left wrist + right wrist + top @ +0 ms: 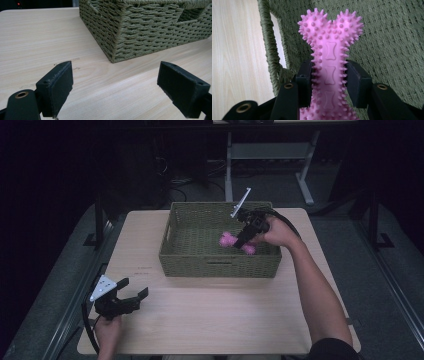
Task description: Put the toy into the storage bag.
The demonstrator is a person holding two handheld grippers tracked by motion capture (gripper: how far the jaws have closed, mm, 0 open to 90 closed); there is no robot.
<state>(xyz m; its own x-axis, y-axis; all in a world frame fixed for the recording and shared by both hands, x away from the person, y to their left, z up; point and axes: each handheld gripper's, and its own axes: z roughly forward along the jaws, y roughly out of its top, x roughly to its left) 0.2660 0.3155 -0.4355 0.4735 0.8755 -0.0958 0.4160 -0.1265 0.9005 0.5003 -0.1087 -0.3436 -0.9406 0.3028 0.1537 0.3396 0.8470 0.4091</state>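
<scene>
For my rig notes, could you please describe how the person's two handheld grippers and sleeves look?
Both are black. The left gripper carries a grey three-cornered plate on top, a black cable curving below it, and thick rectangular black pads beside brass-ringed holes. The right gripper trails a thick black cable and bears a similar plate. A short black sleeve covers the right upper arm.

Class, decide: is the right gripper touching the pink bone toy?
Touching. The right gripper view shows the right gripper with both black pads pressed against the shaft of the pink bone toy.
</scene>
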